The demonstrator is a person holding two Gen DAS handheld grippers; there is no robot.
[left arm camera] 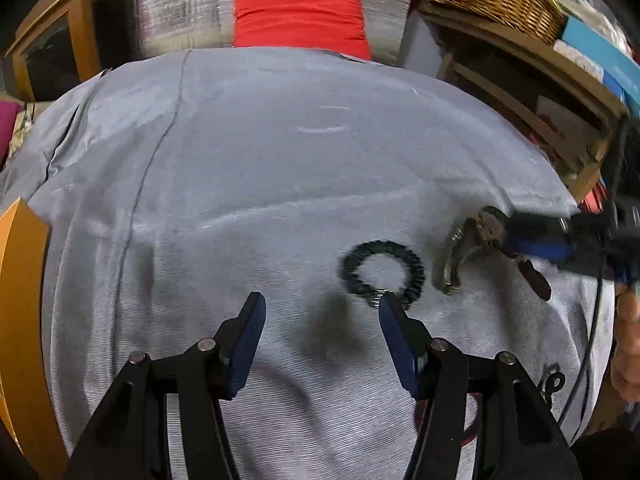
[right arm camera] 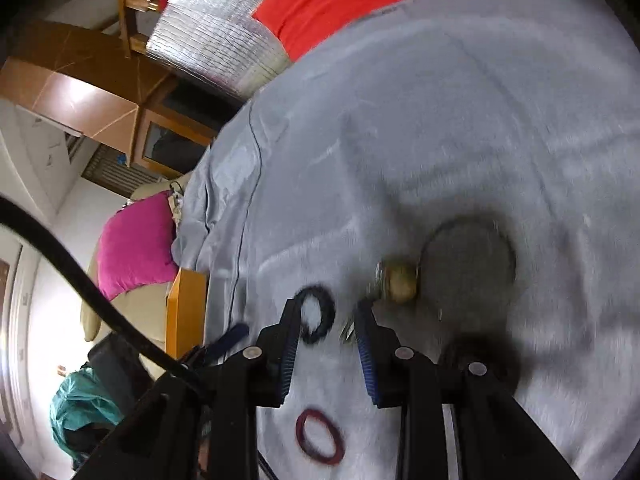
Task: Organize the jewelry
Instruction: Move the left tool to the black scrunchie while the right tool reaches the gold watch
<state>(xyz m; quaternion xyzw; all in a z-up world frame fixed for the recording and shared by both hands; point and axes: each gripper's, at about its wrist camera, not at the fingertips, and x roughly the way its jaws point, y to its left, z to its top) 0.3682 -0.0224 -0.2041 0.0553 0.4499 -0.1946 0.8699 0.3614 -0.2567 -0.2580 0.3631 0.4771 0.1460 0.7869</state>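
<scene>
Left gripper (left arm camera: 322, 308) hovered with jaws apart and empty above the grey cloth (left arm camera: 280, 152) covering the desk. A black ring-shaped band (left arm camera: 382, 266) lay just ahead of its right finger. Right gripper (left arm camera: 492, 236) was clamped on a metallic bracelet (left arm camera: 454, 258) hanging near the band. A dark red band (right arm camera: 320, 436) lay apart on the cloth.

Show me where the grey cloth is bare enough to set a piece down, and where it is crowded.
The grey cloth is bare from the red cushion down to the black ring, and leftward to the orange edge. Crowded: on the right, the black ring, the metal piece and, nearer, the dark red ring.
</scene>
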